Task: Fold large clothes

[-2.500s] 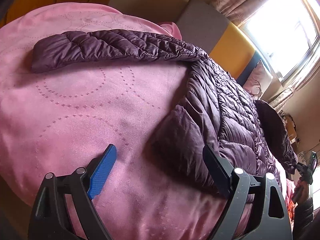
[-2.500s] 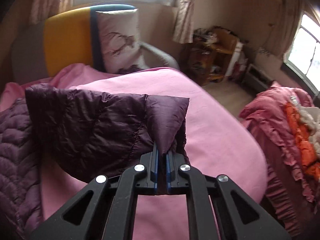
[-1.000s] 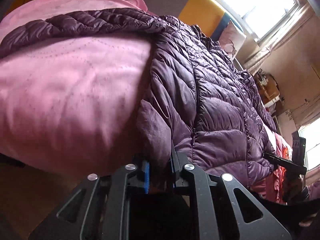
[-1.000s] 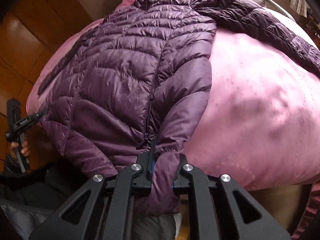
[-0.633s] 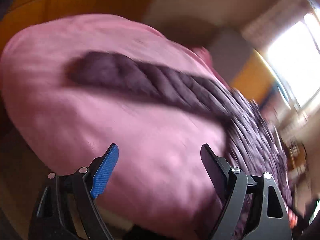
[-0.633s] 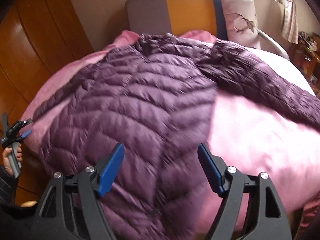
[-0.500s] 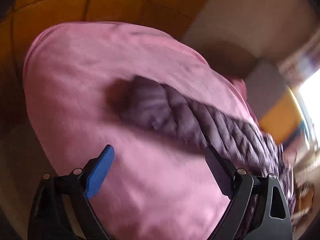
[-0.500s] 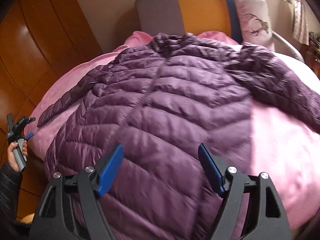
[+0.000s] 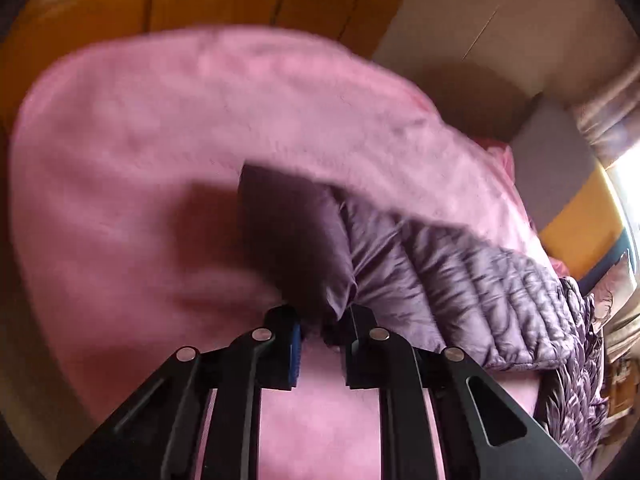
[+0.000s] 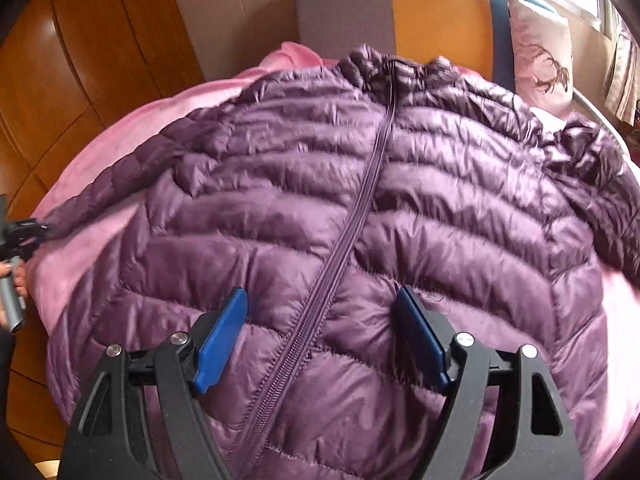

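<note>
The jacket is a purple quilted puffer with glossy, crinkled fabric stitched into plump horizontal channels. It lies front up and spread flat on the bed, its zipper closed in a ridged line from the ruffled collar toward the hem. One sleeve stretches out across the bedding to a smooth, unquilted cuff.

The left gripper has its black jaws closing on that cuff, the fabric bunched between the blue pad and the opposite finger. The right gripper hangs over the lower front with jaws spread wide on either side of the zipper, gripping nothing.

The bed cover is soft, fuzzy pink fleece, rounded at the edges. Beyond it stand a grey and yellow padded headboard, a printed pillow and glossy wooden panels.
</note>
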The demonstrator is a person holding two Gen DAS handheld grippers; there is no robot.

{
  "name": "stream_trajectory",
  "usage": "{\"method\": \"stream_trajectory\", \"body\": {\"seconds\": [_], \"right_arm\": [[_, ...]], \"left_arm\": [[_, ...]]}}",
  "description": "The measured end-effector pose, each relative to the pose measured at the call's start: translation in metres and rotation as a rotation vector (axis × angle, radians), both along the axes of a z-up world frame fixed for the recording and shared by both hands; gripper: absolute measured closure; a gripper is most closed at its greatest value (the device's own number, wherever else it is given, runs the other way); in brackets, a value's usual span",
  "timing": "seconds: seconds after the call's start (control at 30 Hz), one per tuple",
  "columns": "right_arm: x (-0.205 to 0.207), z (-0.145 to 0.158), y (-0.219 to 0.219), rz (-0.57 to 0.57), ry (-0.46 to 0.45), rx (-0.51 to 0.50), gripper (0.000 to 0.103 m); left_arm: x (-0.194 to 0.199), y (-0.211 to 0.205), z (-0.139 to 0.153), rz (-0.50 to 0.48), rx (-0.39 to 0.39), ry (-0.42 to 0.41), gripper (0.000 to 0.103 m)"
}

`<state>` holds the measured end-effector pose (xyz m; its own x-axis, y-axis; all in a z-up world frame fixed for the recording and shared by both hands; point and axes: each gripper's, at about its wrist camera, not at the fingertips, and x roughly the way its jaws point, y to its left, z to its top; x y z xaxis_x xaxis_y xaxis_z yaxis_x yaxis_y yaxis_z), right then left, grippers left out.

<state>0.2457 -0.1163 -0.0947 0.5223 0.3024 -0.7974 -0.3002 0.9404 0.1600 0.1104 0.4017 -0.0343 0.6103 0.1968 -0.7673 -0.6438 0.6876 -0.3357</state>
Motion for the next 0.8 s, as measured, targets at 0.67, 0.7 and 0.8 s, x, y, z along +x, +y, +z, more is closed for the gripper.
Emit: {"method": "stream_trajectory", "body": {"seconds": [0.67, 0.7, 0.8], "right_arm": [[0.003, 0.009, -0.047, -0.048, 0.006, 0.170, 0.022], [0.003, 0.016, -0.068, -0.098, -0.004, 0.217, 0.022], [-0.004, 0.027, -0.138, -0.270, -0.014, 0.317, 0.023]], "left_arm": [[0.008, -0.139, 0.066, -0.139, 0.195, -0.122, 0.022], [0.019, -0.170, 0.065, -0.233, 0.187, -0.137, 0.022], [0.040, -0.236, 0.056, -0.421, 0.170, -0.161, 0.022]]}}
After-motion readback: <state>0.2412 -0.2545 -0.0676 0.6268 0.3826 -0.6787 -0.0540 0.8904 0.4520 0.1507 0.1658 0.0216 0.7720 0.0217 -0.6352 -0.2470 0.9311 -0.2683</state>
